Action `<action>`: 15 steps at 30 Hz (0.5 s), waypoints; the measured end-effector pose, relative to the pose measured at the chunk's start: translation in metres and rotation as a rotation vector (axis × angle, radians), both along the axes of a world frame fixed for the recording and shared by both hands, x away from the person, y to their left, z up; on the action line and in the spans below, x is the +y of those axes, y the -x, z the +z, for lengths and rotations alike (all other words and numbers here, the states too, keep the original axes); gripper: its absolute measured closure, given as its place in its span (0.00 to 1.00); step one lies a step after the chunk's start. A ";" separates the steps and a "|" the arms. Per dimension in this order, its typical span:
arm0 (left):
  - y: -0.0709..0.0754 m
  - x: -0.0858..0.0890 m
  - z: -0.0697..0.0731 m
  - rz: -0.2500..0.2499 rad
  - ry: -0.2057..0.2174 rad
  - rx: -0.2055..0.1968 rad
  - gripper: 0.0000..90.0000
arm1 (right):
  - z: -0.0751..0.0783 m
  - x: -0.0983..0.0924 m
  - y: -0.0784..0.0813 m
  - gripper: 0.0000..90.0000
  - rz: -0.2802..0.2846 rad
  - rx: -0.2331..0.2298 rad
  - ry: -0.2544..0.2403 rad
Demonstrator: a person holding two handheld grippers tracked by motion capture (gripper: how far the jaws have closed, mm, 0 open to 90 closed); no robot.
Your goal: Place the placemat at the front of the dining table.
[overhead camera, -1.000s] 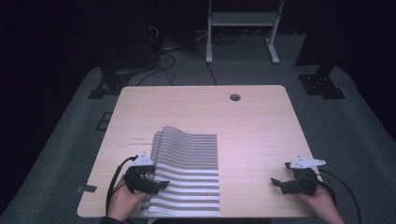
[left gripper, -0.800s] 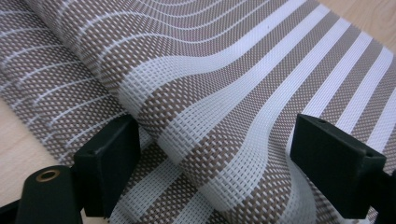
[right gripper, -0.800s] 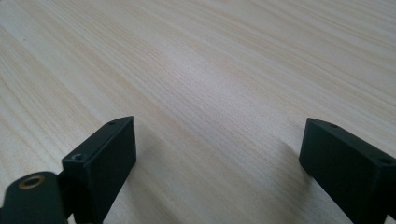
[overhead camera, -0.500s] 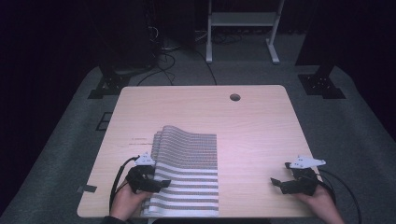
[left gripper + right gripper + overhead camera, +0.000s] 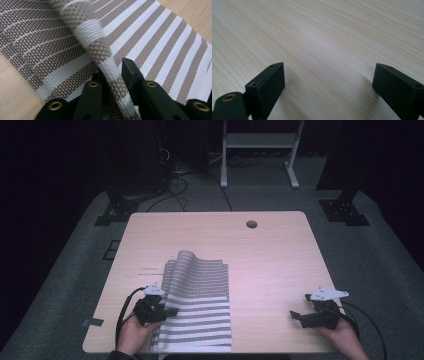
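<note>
A woven placemat [image 5: 200, 300] with brown and white stripes lies on the near left part of the wooden table [image 5: 270, 255], its far end humped up. My left gripper [image 5: 167, 311] sits at the mat's left edge. Its jaws have just been closing, and they now pinch a raised fold of the mat [image 5: 100, 50] between them, so my left gripper [image 5: 113, 71] is shut on the mat. At the near right of the table my right gripper [image 5: 296, 315] rests low. In the right gripper view my right gripper [image 5: 329, 77] stands wide open over bare wood [image 5: 324, 37].
A round cable hole [image 5: 251, 224] is at the table's far edge. The table's near edge runs just under both hands. Beyond the table, on the dark carpet, stand a white frame [image 5: 260, 150], black stand feet [image 5: 345, 210] and loose cables [image 5: 175, 175].
The left gripper's jaws have closed on the mat's left edge. Both hands stay where they were, and the mat lies as before.
</note>
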State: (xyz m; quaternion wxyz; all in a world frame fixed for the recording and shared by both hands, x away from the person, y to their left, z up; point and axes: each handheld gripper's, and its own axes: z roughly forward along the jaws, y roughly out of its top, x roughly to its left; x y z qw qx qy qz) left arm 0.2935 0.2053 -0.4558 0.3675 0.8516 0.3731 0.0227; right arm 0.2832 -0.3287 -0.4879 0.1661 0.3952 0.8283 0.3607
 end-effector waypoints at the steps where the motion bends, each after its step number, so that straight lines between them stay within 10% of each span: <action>1: 0.000 0.000 0.000 0.000 0.002 0.000 0.91 | 0.000 0.000 0.000 0.11 0.000 0.000 0.000; 15: -0.005 -0.013 0.011 -0.016 0.004 -0.018 0.97 | 0.000 0.000 0.000 0.11 0.000 0.000 0.000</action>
